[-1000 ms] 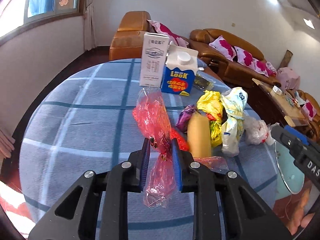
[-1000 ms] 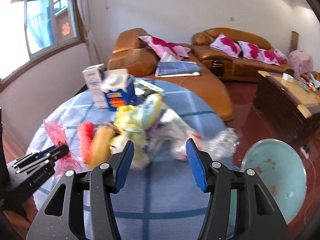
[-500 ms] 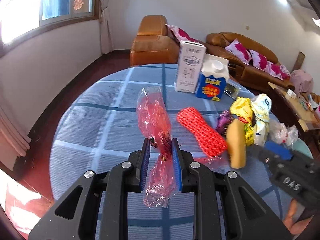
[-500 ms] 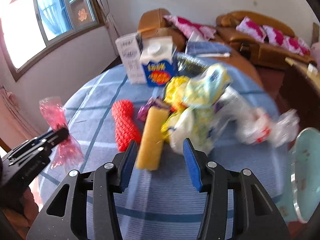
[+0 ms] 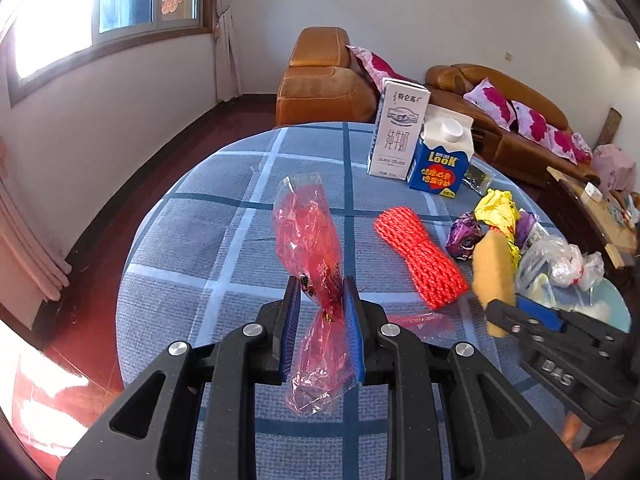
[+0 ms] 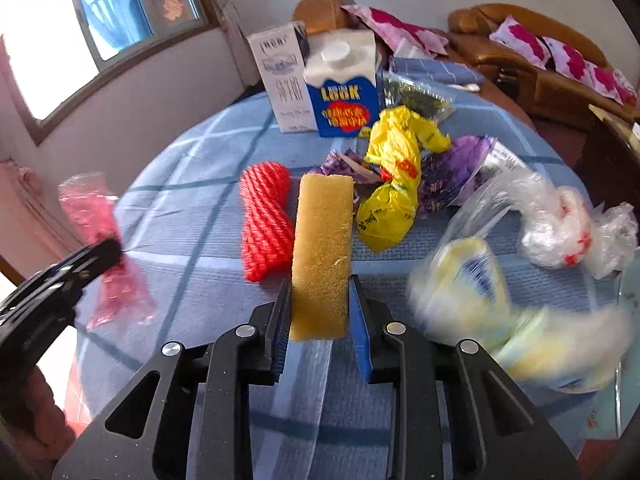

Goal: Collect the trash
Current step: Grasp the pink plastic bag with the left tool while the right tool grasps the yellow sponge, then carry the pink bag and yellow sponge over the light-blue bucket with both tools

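My left gripper (image 5: 322, 300) is shut on a red cellophane wrapper (image 5: 306, 232), which it holds above the blue checked tablecloth (image 5: 224, 240). In the right wrist view this wrapper (image 6: 92, 216) shows at the far left. My right gripper (image 6: 320, 300) has its jaws closing on the near end of a yellow sponge (image 6: 322, 240), with both blue pads against the sponge's sides. A red mesh net (image 6: 266, 220) lies just left of the sponge. Beyond the sponge lie a yellow bag (image 6: 394, 184) and a purple wrapper (image 6: 452, 172).
A white carton (image 5: 398, 132) and a blue carton (image 5: 442, 160) stand at the table's far side. Clear plastic bags (image 6: 560, 224) and a blurred pale-yellow bag (image 6: 472, 280) lie to the right. A turquoise bin (image 5: 612, 300) sits past the table's right edge. Brown sofas stand behind.
My right gripper came down over the sponge and its jaws narrowed onto it. The pale-yellow bag shifted right. My left gripper swung left, still holding the red wrapper.
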Available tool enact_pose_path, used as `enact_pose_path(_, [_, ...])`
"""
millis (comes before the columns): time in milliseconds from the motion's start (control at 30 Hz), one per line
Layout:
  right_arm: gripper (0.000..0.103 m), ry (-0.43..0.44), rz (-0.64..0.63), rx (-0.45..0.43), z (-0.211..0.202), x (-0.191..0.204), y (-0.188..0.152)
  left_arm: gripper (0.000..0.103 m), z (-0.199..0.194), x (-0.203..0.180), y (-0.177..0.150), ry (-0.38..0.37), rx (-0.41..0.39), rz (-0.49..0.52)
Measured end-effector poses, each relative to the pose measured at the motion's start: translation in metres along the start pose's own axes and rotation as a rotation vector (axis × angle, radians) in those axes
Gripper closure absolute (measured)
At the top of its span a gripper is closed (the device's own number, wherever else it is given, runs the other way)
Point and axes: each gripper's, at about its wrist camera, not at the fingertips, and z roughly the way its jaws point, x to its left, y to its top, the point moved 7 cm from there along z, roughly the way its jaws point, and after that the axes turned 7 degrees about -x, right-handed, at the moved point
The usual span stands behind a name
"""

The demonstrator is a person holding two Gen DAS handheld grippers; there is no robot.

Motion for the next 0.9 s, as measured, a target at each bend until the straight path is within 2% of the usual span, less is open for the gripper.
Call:
enact_pose_path(233, [0.075,0.009,-0.027,-0.096,-0.048,0.001,0.004,0.081,-0.010,-0.018,-0.005,-0.013,-0.001,0.019])
enact_pose_path(467, [0.075,-0.075,-0.075,-0.218,-0.099,-0.013,0.005,0.081,-0.026,-0.049,-0.011,-0.035,-0.014,0.080])
enact_pose_path(900, [0.075,-0.171,-0.012,-0.250,-0.141,-0.065,-0.017,0.081,-0.060,-0.108,-0.034,-0.062,-0.026,0.208])
